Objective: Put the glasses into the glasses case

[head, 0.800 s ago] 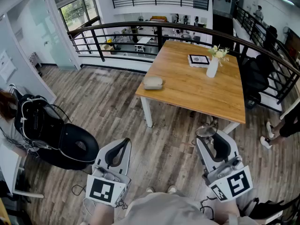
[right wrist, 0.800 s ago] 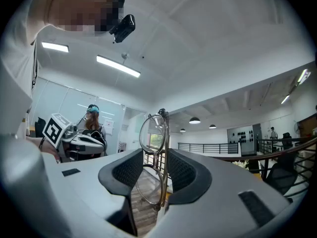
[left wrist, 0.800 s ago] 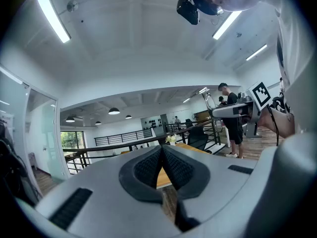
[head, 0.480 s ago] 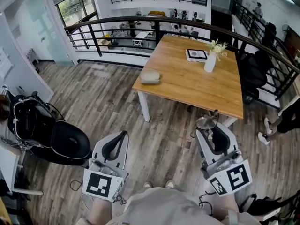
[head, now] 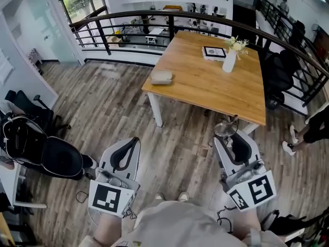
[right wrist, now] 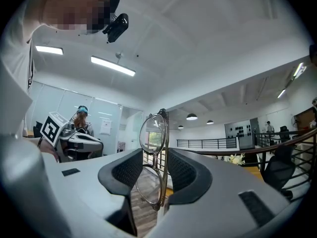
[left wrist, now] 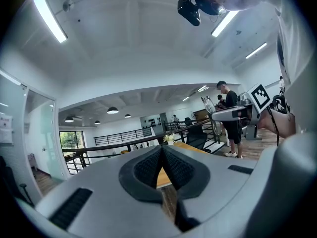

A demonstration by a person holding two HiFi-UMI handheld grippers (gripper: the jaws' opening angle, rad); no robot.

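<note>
Moved since earlier: we see the worktop (head: 205,94) and the glasses case (head: 161,77) a little higher in the head view. The black chair (head: 56,161) has slid toward the picture's left edge. Our left gripper (head: 135,140) (left wrist: 161,150) and right gripper (head: 237,134) (right wrist: 156,155) keep their places before us.
Floor (head: 113,112): grey-brown wood planks under everything.
Worktop: bare wood on white legs, ahead of us, apart from both grippers.
Chair: on the floor at our left.
Left gripper: held level, its fingers closed tip to tip with nothing between them.
Right gripper: held level, its fingers gripping the glasses (head: 225,129) (right wrist: 153,133).
Glasses case: pale, lying near the worktop's left edge, close to its near left corner.
Vase (head: 229,62): white, upright, with flowers, toward the worktop's far edge.
Glasses: thin metal frame, standing on edge between the right fingers, one lens rising above them. We hold them in the air over the floor, short of the worktop's near edge.
</note>
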